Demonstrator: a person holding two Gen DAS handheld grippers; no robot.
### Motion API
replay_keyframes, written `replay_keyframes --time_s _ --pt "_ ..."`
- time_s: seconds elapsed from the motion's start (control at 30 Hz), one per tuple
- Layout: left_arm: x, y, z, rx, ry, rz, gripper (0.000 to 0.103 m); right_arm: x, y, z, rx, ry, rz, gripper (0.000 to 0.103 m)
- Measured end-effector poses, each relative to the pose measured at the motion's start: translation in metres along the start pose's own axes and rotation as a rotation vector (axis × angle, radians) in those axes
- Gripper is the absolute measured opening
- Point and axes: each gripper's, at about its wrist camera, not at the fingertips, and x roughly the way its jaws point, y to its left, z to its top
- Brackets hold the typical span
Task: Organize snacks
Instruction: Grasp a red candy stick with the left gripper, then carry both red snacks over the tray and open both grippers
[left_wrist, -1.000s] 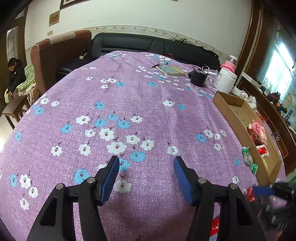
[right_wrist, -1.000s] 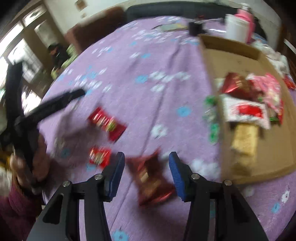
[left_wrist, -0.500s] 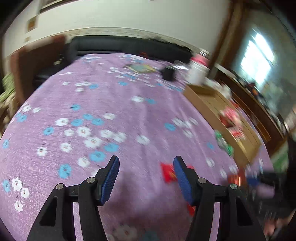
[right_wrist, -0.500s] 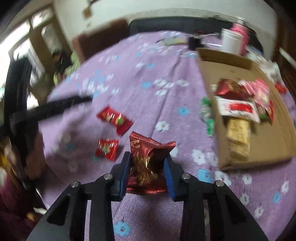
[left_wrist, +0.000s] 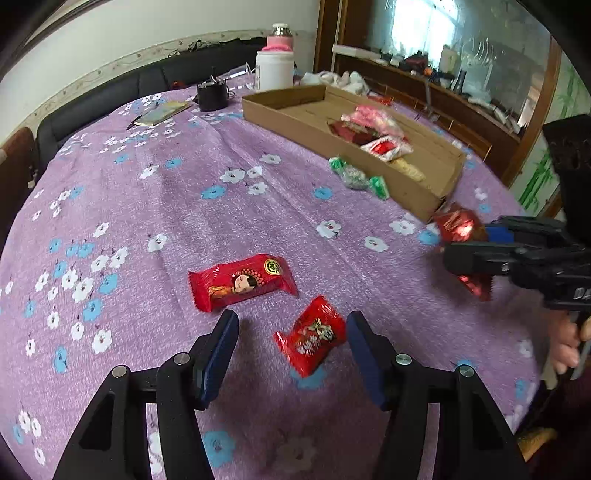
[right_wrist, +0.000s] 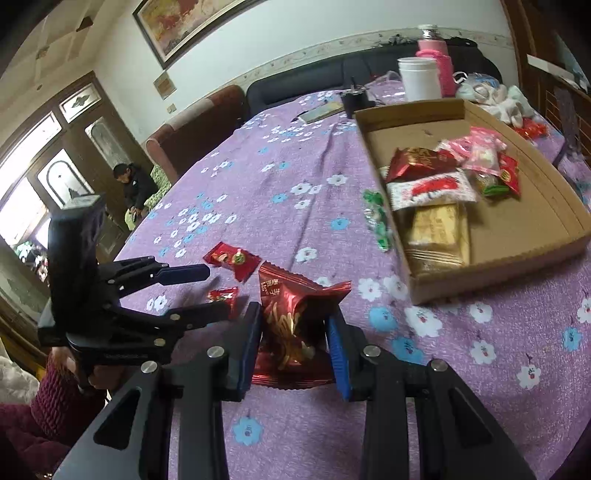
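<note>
My right gripper (right_wrist: 293, 314) is shut on a dark red foil snack bag (right_wrist: 295, 317), held just above the purple flowered cloth; the left wrist view shows the same bag (left_wrist: 460, 229) near the cardboard tray's corner. My left gripper (left_wrist: 291, 321) stands open over a small red packet (left_wrist: 312, 339) that lies on the cloth between its fingers, untouched. A longer red packet (left_wrist: 240, 280) lies just beyond it. The cardboard tray (right_wrist: 480, 273) holds several snacks. A green wrapped candy (right_wrist: 376, 218) rests against the tray's outer wall.
A white jar (right_wrist: 421, 77), a pink bottle (right_wrist: 441, 62), a black cup (left_wrist: 212, 96) and a notebook (left_wrist: 162, 112) stand at the table's far end. A dark sofa runs behind it. A person (right_wrist: 135, 184) sits far left by the doors.
My right gripper has shut on the foil bag and lifted it off the cloth. My left gripper has swung right and rolled, coming over the two red packets.
</note>
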Motion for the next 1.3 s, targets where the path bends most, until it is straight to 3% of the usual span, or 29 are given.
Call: replay_keyframes --time_s 0.03,0.07,0.13,0.3,0.87,1.3 --pt "0.007 -0.003 0.000 0.013 0.036 0.016 0.062 -0.001 -0.003 0.000 0.010 -0.003 0.001 0.034" --pt "0.006 -0.008 0.000 0.036 0.024 0.048 0.059 -0.001 -0.007 0.000 0.020 -0.008 -0.002 0.034" --pt "0.004 -0.013 -0.002 0.059 0.023 0.021 0.034 -0.002 -0.013 0.000 0.038 -0.015 -0.003 0.034" --pt "0.001 -0.020 -0.007 0.050 0.000 0.040 0.020 -0.004 -0.021 0.001 0.073 -0.036 -0.005 0.034" --pt "-0.026 0.002 0.014 -0.109 -0.092 -0.013 0.020 -0.014 -0.013 0.010 0.077 -0.082 -0.017 0.034" --pt "-0.027 -0.050 0.069 -0.047 -0.132 -0.055 0.019 -0.039 -0.055 0.020 0.187 -0.172 -0.074 0.033"
